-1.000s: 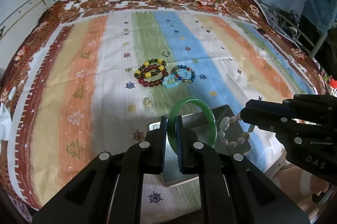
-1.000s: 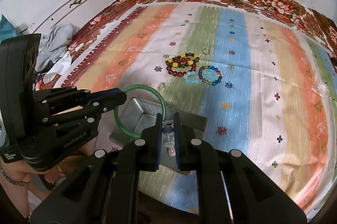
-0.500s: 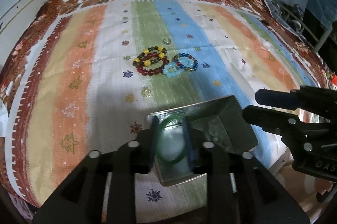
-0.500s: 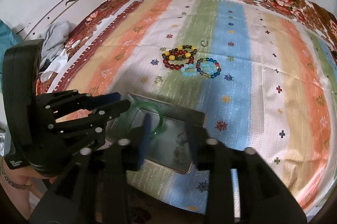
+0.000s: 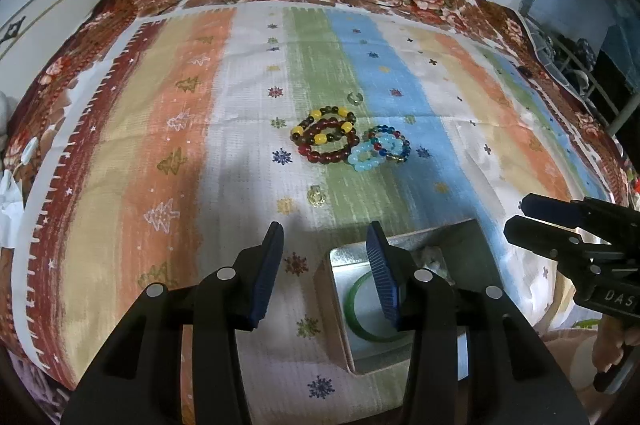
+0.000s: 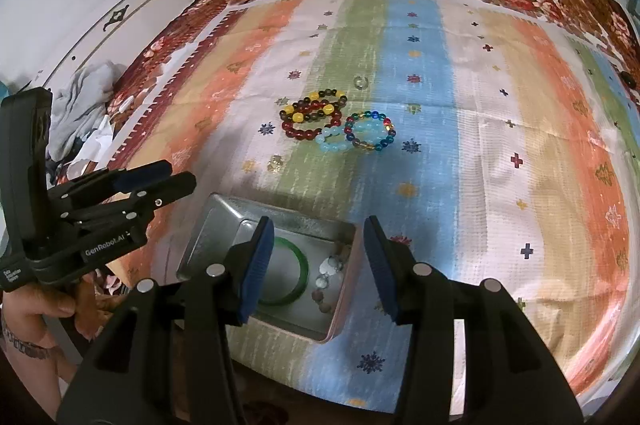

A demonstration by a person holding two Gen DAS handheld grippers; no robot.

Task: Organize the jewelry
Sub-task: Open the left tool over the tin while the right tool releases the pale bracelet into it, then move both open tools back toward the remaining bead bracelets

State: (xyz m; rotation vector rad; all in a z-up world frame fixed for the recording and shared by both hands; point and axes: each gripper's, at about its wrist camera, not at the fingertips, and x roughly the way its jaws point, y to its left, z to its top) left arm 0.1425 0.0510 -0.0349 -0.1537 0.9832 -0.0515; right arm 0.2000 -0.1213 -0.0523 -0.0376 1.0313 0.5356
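Green bangle flat in tin (beads beside); both grippers' fingers spread.

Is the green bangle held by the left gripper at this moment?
No. The green bangle lies flat inside the metal tin, and the left gripper is open with nothing between its fingers.

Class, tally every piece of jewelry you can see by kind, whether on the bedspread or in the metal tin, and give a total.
Beaded bracelets on the bedspread: 4
Green bangle in the tin: 1
Pale beaded strand in the tin: 1
Small rings on the bedspread: 2
Total: 8
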